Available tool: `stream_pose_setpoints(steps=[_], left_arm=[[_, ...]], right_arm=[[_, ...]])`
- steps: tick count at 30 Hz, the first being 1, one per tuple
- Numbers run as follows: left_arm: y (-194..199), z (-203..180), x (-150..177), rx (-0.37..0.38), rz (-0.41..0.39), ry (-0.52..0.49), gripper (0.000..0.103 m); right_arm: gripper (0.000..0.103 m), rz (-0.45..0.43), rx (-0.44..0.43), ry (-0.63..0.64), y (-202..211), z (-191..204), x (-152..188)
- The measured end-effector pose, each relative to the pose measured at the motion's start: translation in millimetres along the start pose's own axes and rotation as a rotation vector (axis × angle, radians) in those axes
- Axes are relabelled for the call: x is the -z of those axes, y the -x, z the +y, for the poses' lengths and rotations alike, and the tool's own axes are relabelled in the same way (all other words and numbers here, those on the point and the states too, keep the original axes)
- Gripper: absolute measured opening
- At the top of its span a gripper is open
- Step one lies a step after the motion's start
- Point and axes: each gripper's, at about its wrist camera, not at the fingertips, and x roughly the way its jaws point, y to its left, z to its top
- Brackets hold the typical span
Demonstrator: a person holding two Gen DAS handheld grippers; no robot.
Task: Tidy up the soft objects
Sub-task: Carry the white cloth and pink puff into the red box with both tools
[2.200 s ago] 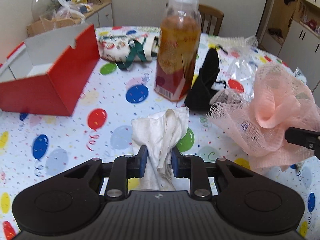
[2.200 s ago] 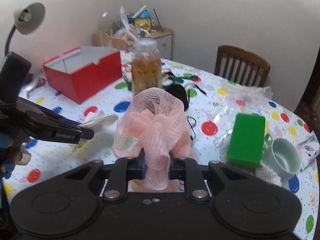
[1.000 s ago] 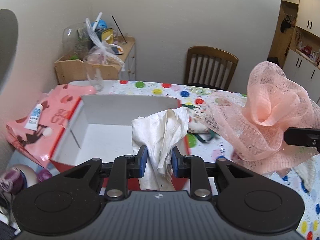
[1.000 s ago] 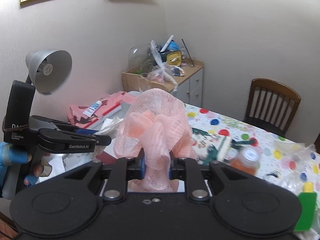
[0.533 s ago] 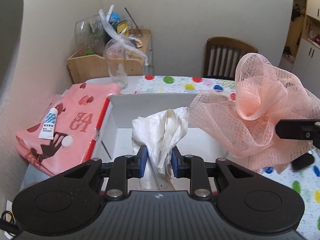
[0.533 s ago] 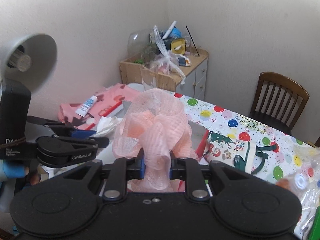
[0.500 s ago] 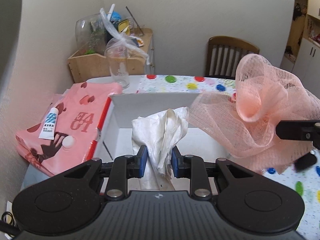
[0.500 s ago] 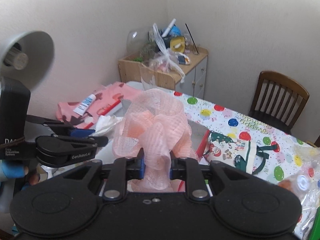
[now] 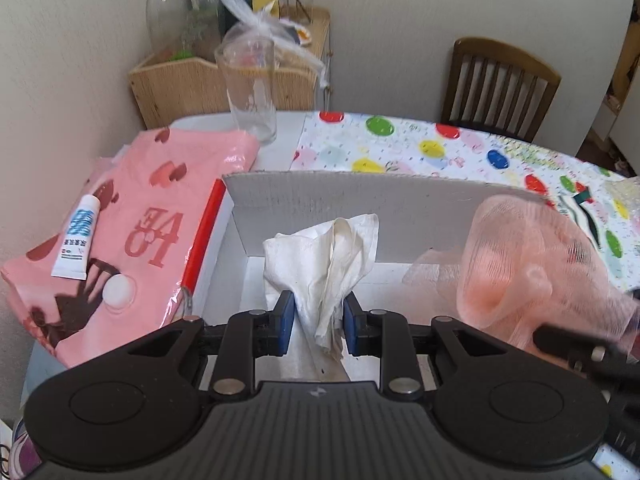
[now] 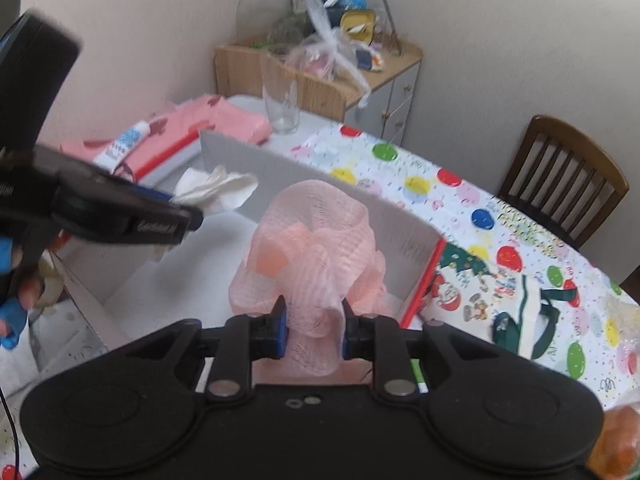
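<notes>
Hovering above the white-lined box (image 9: 360,196), the left tool (image 9: 318,322) clamps a white cloth (image 9: 328,256); beside it, over the same box, the right tool's (image 10: 313,330) jaws are opening, pink mesh puff (image 10: 316,248) between them.

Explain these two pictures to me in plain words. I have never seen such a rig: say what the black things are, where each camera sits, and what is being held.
There is no robot here. A person holds a handheld two-finger tool in each hand, and a wide-angle camera on each looks forward along its fingers. The black shape across the bottom of each picture is that tool's own body.

In the left wrist view, the left tool pinches a crumpled white cloth. In the right wrist view, the right tool has a pink mesh puff between its blue pads, and its jaws are opening.

Both hang over an open red and white box on a table with a balloon-print tablecloth. Beside the box lie a pink package with a small tube on it, and an empty glass.
</notes>
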Motion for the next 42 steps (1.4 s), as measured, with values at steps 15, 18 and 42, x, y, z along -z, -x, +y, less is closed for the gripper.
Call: stream_pose_setpoints(steps=[15, 18, 42], left_arm=[[-60.5, -8.6, -7.5, -0.041, 0.130, -0.050, 0.025], [-67.0, -14.9, -5.3, -0.039, 0.158, -0.076, 0.025], [-66.7, -14.3, -1.5, -0.008, 0.212, -0.058, 0.032]], right_arm=[[0.026, 0.100, -0.040, 0.018, -40.0, 12.5, 8.8], [0.029, 0.103, -0.048, 0.005, -40.3, 10.6, 9.2], [0.060, 0.051, -0.046, -0.068, -1.6, -1.1, 10.8]])
